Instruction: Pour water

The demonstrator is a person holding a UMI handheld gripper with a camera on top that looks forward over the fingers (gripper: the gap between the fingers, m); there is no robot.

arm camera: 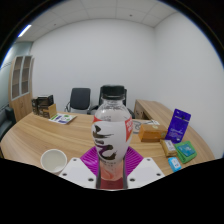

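A clear plastic bottle (111, 125) with a white label bearing pink and black marks stands upright between my fingers. My gripper (111, 163) is shut on the bottle's lower part, with the purple pads (124, 156) pressed against both sides of it. The bottle's base looks lifted off the wooden table (40, 135). A white paper cup (53, 159) stands on the table to the left of the fingers, its open mouth up.
Small boxes (150, 130) and a purple packet (178, 125) lie on the table to the right, with green and blue packs (184, 153) nearer. A black box (42, 105) and papers (62, 118) lie far left. Chairs (79, 99) stand beyond.
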